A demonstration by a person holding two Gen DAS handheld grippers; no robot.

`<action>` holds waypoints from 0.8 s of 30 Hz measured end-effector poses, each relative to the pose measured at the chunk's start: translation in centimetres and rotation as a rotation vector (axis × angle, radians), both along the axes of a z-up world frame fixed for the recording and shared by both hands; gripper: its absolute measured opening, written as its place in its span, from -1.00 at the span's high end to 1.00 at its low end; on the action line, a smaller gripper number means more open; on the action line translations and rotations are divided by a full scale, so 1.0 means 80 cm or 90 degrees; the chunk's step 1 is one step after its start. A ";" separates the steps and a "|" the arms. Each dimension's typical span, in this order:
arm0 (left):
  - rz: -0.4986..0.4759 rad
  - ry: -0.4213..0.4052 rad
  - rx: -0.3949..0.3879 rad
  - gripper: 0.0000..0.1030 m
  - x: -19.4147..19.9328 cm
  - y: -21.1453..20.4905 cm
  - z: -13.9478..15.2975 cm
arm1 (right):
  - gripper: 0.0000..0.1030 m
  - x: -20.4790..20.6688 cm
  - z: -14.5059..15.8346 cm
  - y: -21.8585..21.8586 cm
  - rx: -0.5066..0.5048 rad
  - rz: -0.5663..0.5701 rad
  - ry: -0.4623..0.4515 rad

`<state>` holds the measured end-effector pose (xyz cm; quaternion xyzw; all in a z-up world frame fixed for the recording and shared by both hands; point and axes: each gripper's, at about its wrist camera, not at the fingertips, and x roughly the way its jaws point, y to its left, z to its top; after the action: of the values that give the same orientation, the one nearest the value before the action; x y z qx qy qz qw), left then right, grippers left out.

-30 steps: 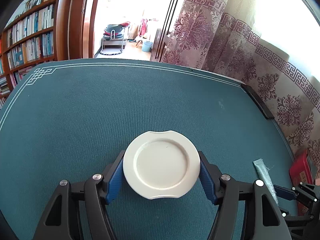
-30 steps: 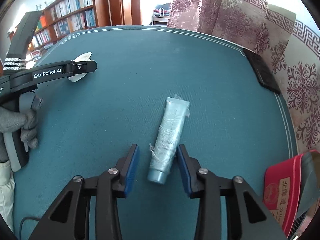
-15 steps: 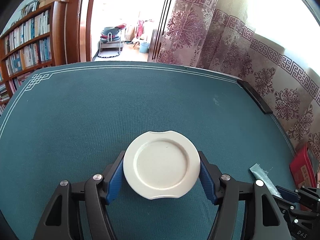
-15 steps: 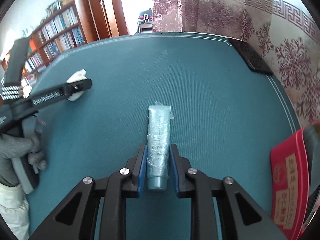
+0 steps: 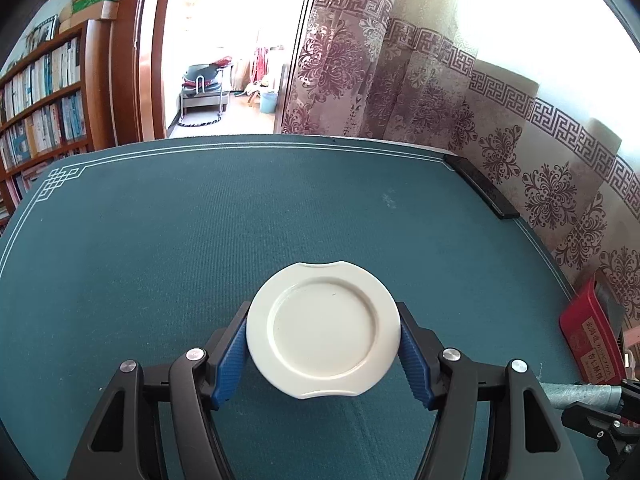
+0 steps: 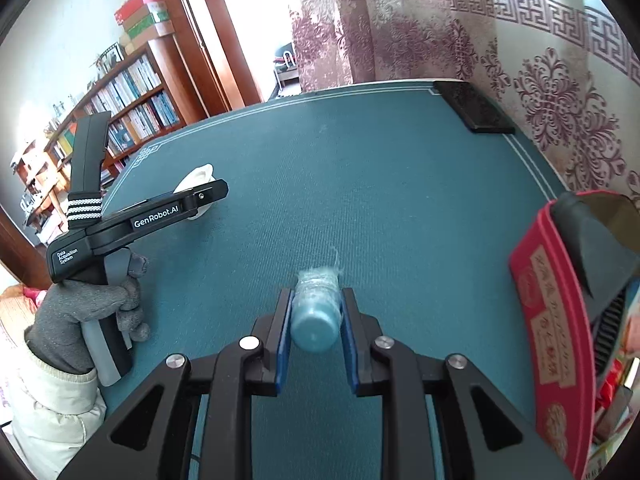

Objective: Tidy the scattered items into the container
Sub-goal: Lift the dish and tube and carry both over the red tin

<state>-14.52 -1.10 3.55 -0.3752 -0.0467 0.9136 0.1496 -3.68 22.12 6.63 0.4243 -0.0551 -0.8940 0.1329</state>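
Note:
A small white plate point(image 5: 323, 330) sits between the blue pads of my left gripper point(image 5: 322, 320), which is shut on its rim over the green table cloth point(image 5: 200, 240). In the right wrist view the same gripper point(image 6: 200, 196) shows from the side with the plate point(image 6: 198, 174) at its tips. My right gripper point(image 6: 316, 300) is shut on a teal tube point(image 6: 316, 320), cap end toward the camera, held above the cloth. The tube point(image 5: 580, 394) also shows at the lower right of the left wrist view. A red box point(image 6: 548, 320) stands at the table's right edge.
A flat black object point(image 5: 480, 186) lies along the far right edge of the table by the patterned curtain. A grey-gloved hand point(image 6: 80, 308) holds the left gripper's handle. Bookshelves and a doorway stand beyond the table's far left.
My right gripper's jaws shut on the tube and lifted it off the cloth, tilting its far end away. The left gripper has drifted a little with the plate still in it.

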 end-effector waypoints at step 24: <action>-0.092 0.067 0.003 -0.32 0.052 0.056 0.049 | 0.53 0.058 0.046 0.034 -0.032 -0.039 0.051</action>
<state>-10.37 3.37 7.48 -0.3290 -0.0136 0.9186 0.2186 0.94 24.86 10.30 0.3825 -0.0853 -0.9124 0.1184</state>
